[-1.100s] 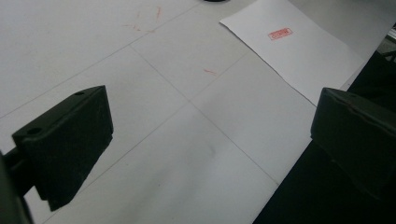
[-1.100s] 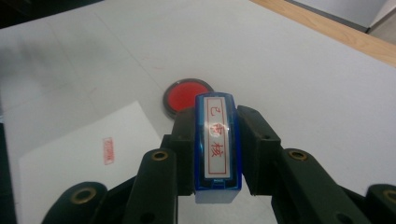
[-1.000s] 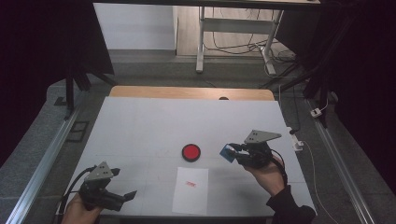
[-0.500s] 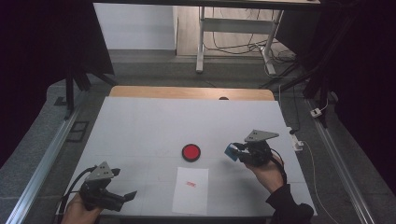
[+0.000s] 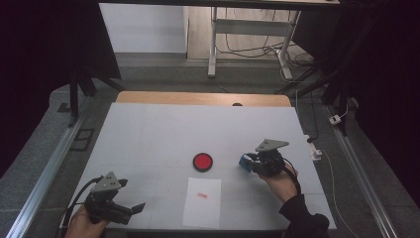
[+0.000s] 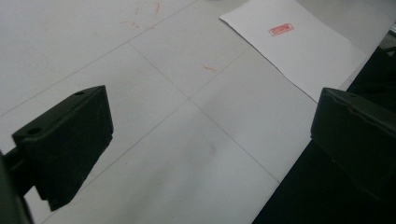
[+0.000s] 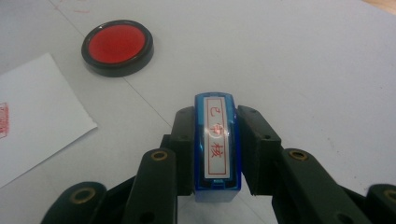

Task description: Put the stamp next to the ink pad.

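Note:
My right gripper [image 7: 215, 140] is shut on a blue stamp [image 7: 215, 144] with a white label of red characters on top; it sits upright between the two black jaws. In the high view the right gripper [image 5: 246, 161] holds the blue stamp [image 5: 244, 161] low over the table, right of the round red ink pad [image 5: 202, 161]. A white sheet [image 5: 202, 202] with a small red imprint [image 5: 202, 196] lies near the front edge. My left gripper [image 5: 132, 209] rests at the front left corner, jaws wide apart over bare table; its view shows the sheet [image 6: 299, 51] ahead.
The white table top [image 5: 163, 134] has a wooden strip [image 5: 198, 98] along its far edge. Metal rails [image 5: 49, 168] run along both sides. A white cable [image 5: 332, 183] and small plug lie off the right edge. A desk frame [image 5: 247, 29] stands on the floor beyond.
The right gripper has sunk a little toward the table with the stamp in it and drifted slightly right of the ink pad. The left gripper has stayed put.

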`<action>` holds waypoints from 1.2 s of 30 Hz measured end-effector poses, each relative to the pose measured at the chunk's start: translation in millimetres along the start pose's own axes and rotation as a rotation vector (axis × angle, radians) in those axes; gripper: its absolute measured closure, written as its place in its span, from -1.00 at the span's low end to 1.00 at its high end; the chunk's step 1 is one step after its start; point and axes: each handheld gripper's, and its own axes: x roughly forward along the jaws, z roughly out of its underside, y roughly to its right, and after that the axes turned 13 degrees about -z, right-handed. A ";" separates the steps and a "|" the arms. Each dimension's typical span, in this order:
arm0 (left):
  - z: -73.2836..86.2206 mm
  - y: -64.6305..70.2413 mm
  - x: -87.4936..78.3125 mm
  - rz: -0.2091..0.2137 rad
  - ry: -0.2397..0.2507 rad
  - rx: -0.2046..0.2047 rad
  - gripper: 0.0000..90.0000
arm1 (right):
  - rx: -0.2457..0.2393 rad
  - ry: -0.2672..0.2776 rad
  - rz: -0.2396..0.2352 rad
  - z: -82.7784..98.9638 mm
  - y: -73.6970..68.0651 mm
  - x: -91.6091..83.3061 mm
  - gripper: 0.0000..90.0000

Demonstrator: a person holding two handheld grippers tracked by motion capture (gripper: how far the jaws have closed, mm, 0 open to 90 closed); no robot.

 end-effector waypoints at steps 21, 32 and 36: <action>-0.3 0.4 0.8 0.002 -0.007 0.005 -1.00 | 0.015 0.002 0.001 0.3 1.5 1.6 0.41; 0.0 0.2 0.5 0.004 -0.005 -0.001 -1.00 | 0.038 0.045 0.000 -3.7 -3.9 -11.9 0.02; 0.0 0.1 0.4 0.005 -0.004 -0.002 -1.00 | 0.037 0.045 0.006 -4.7 -7.5 -16.3 -0.14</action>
